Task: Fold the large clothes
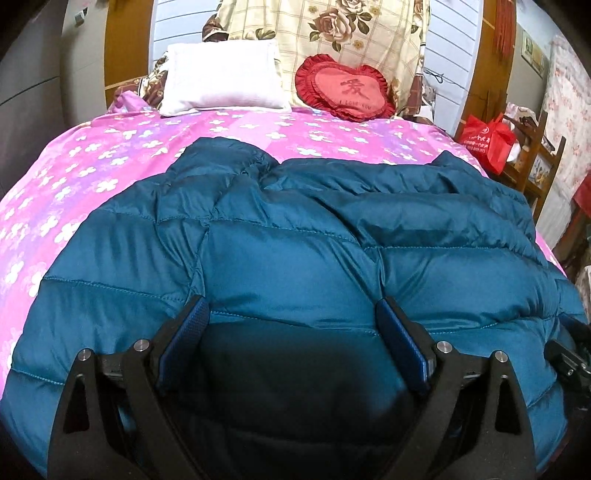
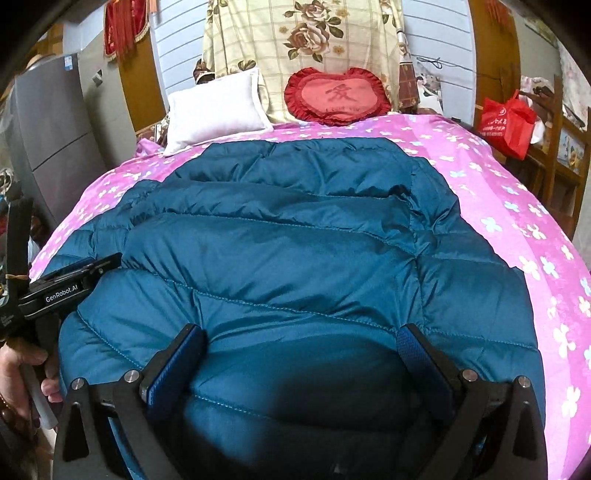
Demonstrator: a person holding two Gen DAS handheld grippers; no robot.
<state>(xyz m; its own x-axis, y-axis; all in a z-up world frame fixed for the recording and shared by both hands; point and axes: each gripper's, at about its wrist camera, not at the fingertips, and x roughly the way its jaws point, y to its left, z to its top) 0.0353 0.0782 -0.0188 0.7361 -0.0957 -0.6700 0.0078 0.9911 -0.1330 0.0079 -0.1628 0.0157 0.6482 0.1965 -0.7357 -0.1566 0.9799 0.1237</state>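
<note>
A teal quilted down jacket (image 1: pixel 295 236) lies spread over the pink flowered bedcover (image 1: pixel 74 177), its far end bunched toward the pillows. My left gripper (image 1: pixel 291 310) stands open over the jacket's near edge, with puffy fabric bulging between its blue pads (image 1: pixel 192 332) but not clamped. In the right wrist view the same jacket (image 2: pixel 288 240) fills the middle. My right gripper (image 2: pixel 301 332) is open wide on its near edge, also with fabric between the fingers. The left gripper (image 2: pixel 99 266) shows at the left there, held by a hand (image 2: pixel 22 369).
At the head of the bed are a white pillow (image 1: pixel 221 77), a red heart cushion (image 1: pixel 345 90) and a rose-print quilt (image 1: pixel 332 29). A red bag (image 1: pixel 487 140) sits on a wooden shelf to the right. A grey fridge (image 2: pixel 55 122) stands on the left.
</note>
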